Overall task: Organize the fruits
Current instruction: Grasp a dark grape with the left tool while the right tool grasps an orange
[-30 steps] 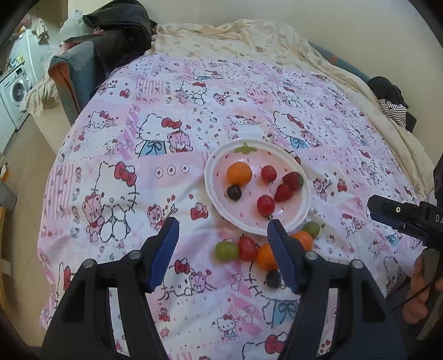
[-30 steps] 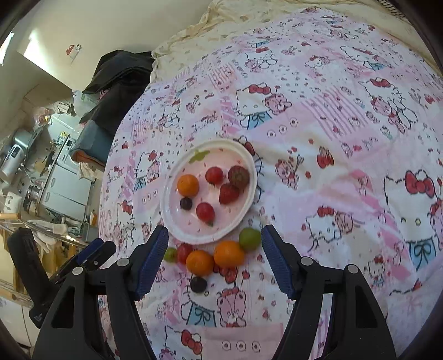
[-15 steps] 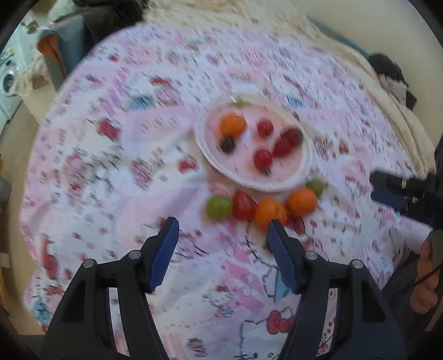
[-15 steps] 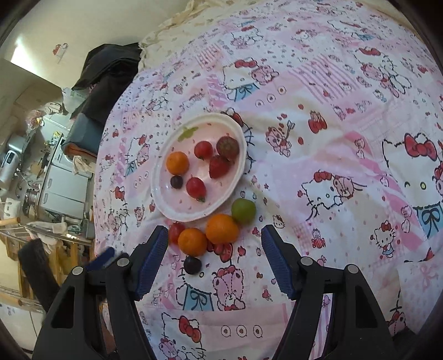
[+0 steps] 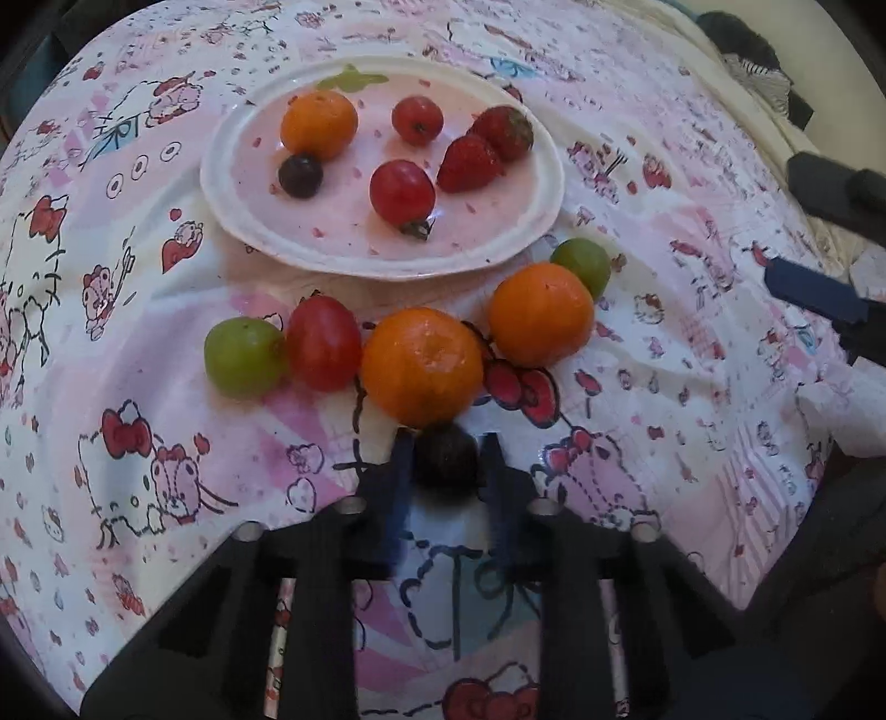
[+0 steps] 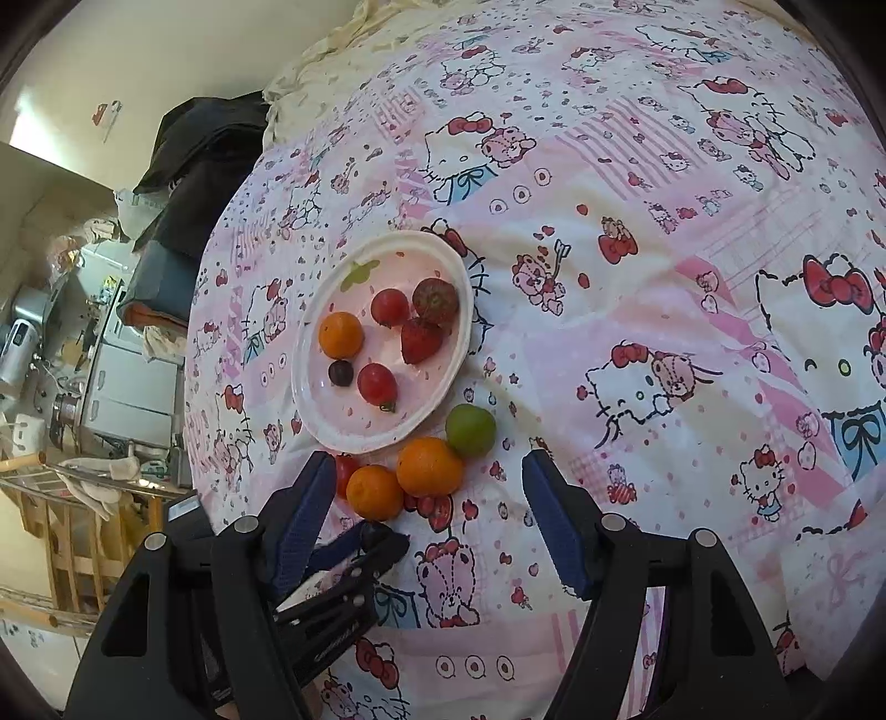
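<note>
My left gripper point(image 5: 446, 462) has just closed its jaws on the dark grape point(image 5: 446, 458), which sits on the bedsheet point(image 5: 692, 387) touching an orange point(image 5: 423, 364). Too hard a squeeze could burst it; lifting carelessly could nudge the orange. My right gripper point(image 6: 429, 518) hangs wide, empty.

Bed point(image 6: 664, 232) covered with pink-white cartoon-cat print sheet, cream blanket point(image 6: 343, 39) bunched at far edge. Plain cream wall point(image 6: 183, 50) behind, bright light patch on it upper left. Dark clothes pile point(image 6: 205, 166) beside bed. Cluttered grey appliances point(image 6: 127, 382) and wooden rack point(image 6: 61, 543) at left.
</note>
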{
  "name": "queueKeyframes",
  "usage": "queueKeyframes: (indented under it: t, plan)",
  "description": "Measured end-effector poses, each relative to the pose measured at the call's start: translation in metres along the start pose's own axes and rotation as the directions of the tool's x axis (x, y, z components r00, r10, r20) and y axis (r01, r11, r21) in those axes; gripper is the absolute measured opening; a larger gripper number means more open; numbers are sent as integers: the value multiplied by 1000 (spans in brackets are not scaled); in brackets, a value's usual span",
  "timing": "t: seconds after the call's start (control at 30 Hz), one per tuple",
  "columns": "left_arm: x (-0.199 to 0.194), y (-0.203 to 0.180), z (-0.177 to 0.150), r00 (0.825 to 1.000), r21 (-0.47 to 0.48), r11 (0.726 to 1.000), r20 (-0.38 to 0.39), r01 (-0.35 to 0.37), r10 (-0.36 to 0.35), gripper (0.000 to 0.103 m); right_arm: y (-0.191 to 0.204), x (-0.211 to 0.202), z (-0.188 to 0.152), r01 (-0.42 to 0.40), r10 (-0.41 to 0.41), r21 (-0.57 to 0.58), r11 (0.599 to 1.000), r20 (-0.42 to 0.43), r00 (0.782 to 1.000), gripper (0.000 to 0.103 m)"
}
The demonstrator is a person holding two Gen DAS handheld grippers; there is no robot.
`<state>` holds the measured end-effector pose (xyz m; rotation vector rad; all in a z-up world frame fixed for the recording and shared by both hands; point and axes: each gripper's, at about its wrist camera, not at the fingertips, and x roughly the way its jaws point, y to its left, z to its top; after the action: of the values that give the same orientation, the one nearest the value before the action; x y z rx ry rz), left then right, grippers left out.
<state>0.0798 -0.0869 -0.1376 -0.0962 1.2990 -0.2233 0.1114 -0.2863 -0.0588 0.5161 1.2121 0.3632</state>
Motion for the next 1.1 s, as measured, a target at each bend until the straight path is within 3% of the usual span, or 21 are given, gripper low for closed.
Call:
queueKeyframes:
  t: [0.13,0.33,0.4,0.53,0.77,1.1]
  plan:
    - [-7,3,2,999,-8,999,-24,35,-35,16,0,2,2,-1,2,10,1000,-8,1000,72]
    - [-43,16,-2,999,-33,999,53,9,-7,16,-1,12,4,-9,10,34,999,-33,999,72]
    - [-56,26,-3,995,-56,998,94,-28,33,16,-3,20,3,-26,29,66,997,-58,998,72]
    - [-72,54,-6,991,-152,988,124,-26,45,16,-5,41,-1,-108,125,147,983,-111,986,72]
    - [-83,74,-5,977,-213,973,170,-91,129,16,1,81,-5,-5,29,120,993,-194,981,68]
    - [-86,77,2,973,-221,971,192,-86,130,16,6,112,-6,64,-49,58,996,-225,973,53]
